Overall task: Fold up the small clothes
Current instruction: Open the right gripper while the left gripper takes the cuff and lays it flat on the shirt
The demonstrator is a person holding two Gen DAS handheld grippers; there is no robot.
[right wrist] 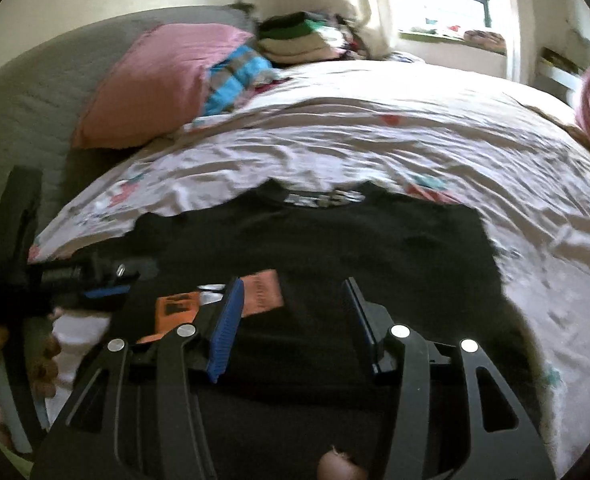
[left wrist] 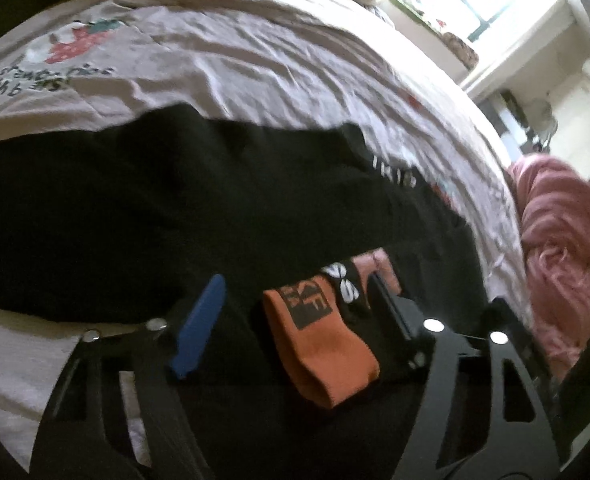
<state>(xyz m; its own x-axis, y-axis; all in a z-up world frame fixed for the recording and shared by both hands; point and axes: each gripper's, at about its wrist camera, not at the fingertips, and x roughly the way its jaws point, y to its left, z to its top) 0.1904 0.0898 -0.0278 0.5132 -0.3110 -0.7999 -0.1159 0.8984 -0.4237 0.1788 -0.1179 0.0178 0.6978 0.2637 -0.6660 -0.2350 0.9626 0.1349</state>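
Observation:
A black t-shirt (left wrist: 175,200) lies spread flat on the bed, its neck label (right wrist: 319,198) at the far side. It carries an orange patch (left wrist: 319,344) with dark lettering. My left gripper (left wrist: 295,320) hangs low over the near edge. The orange patch lies between its fingers, and the blue pad (left wrist: 201,328) stands apart from it. In the right wrist view the orange patch (right wrist: 261,294) shows left of centre. My right gripper (right wrist: 293,320) is open just above the black cloth, with nothing pinched. The left gripper (right wrist: 123,280) shows at the left, held by a hand (right wrist: 43,360).
The pale printed bedsheet (left wrist: 255,60) is wrinkled all around the shirt. A pink pillow (right wrist: 155,84), a blue striped cloth (right wrist: 235,76) and a stack of folded clothes (right wrist: 299,36) lie at the headboard. A pink blanket (left wrist: 567,248) bunches at the right edge.

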